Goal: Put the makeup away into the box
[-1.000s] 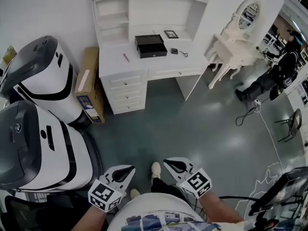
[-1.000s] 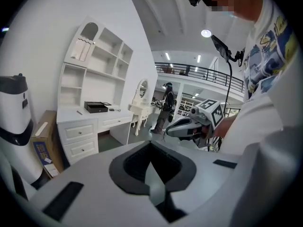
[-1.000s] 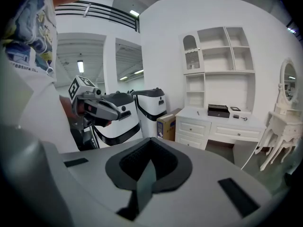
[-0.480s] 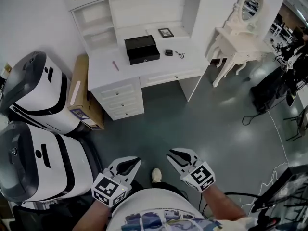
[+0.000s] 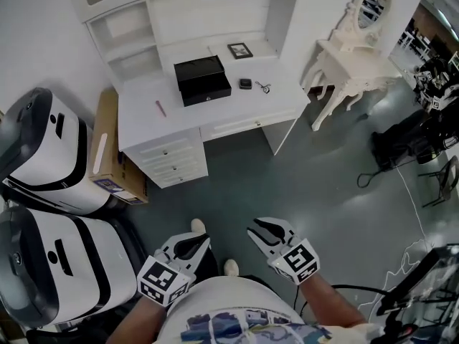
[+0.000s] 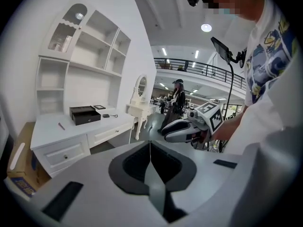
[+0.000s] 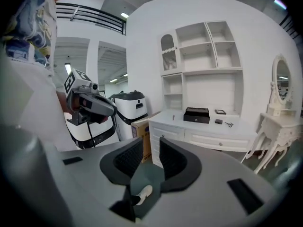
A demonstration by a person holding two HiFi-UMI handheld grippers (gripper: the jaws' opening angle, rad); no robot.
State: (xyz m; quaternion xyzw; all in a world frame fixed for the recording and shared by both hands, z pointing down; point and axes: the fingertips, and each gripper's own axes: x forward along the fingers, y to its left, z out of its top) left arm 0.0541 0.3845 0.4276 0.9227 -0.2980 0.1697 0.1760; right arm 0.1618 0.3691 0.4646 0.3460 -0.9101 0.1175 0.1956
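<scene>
A black box (image 5: 203, 79) stands with its lid up on the white desk (image 5: 215, 117), far ahead of both grippers. A thin pink makeup stick (image 5: 161, 108) lies left of it; a small dark compact (image 5: 245, 84) and a thin dark item (image 5: 262, 87) lie to its right. My left gripper (image 5: 193, 244) is held low near my body, shut and empty. My right gripper (image 5: 259, 229) is beside it, open; its jaws have just been opening with nothing between them. The box (image 7: 196, 115) also shows in the right gripper view, well beyond the jaws.
Two big white-and-black machines (image 5: 50, 156) stand at the left with a cardboard carton (image 5: 106, 156) against the desk. A white vanity with an oval mirror (image 5: 355, 49) stands right of the desk. Cables (image 5: 391, 174) trail on the floor at right.
The desk and box have drawn nearer and slid left and down in the head view as I walk toward them. Both grippers have travelled along, still held low side by side.
</scene>
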